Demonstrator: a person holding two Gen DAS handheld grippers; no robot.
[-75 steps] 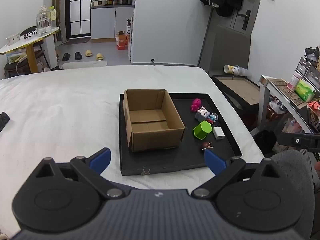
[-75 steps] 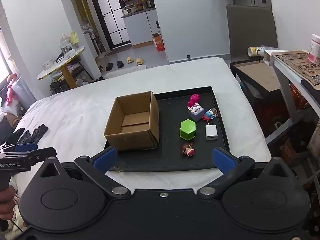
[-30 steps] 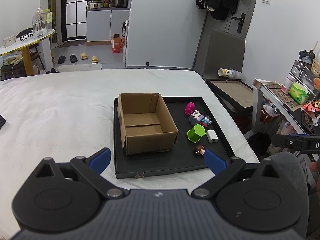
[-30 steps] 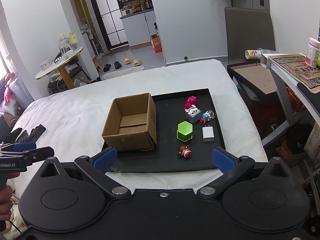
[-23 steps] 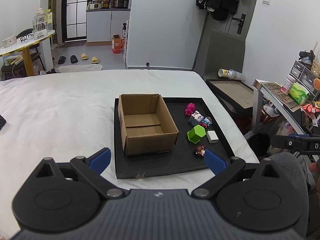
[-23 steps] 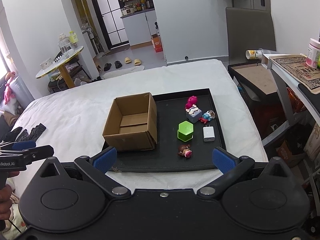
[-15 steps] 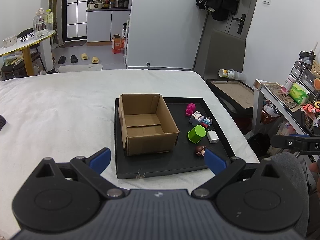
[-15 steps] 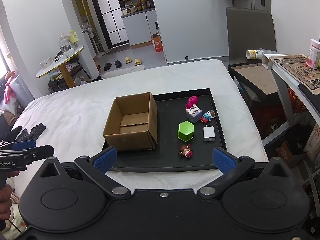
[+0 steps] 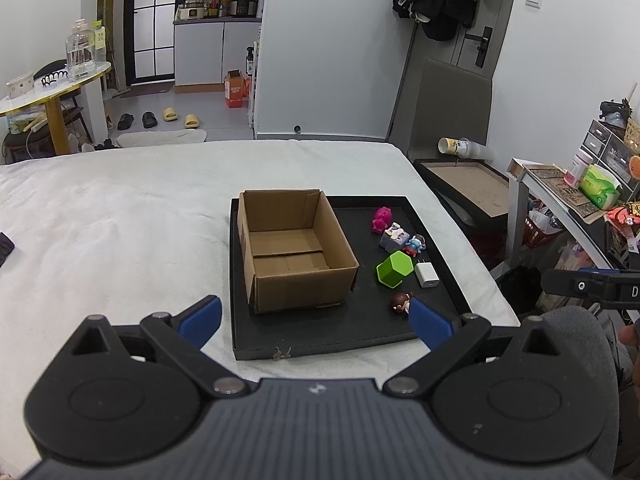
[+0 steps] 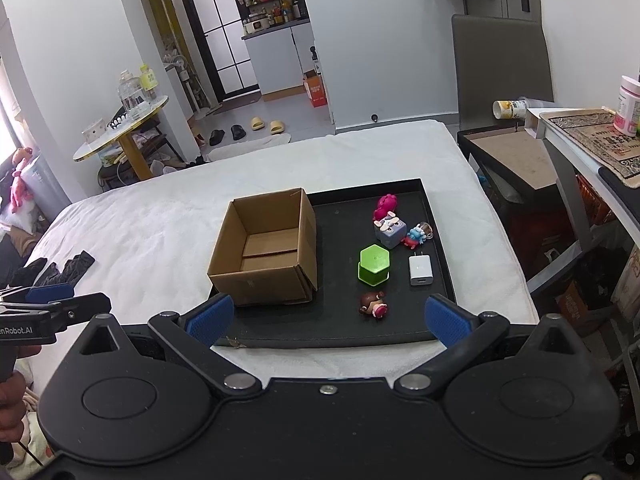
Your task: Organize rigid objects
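An empty open cardboard box (image 9: 294, 254) (image 10: 266, 254) stands on the left of a black tray (image 9: 360, 328) (image 10: 340, 208) on a white bed. To its right lie a pink toy (image 10: 386, 205), a grey cube toy (image 10: 390, 230), a small blue-red figure (image 10: 416, 236), a green hexagonal block (image 9: 394, 269) (image 10: 374, 264), a white charger (image 9: 427, 274) (image 10: 421, 270) and a small doll (image 9: 401, 303) (image 10: 374, 304). My left gripper (image 9: 314, 318) and right gripper (image 10: 326, 320) are open and empty, held back from the tray's near edge.
The white bed (image 9: 120, 220) stretches left of the tray. Black gloves (image 10: 64, 268) lie at its left. A framed board (image 10: 516, 152) and a shelf (image 10: 592, 132) stand to the right. A round table (image 9: 52, 88) stands at the back left.
Both views have shifted only slightly; the left one has drifted a little so the tray sits a touch farther right. Nothing on the tray has moved.
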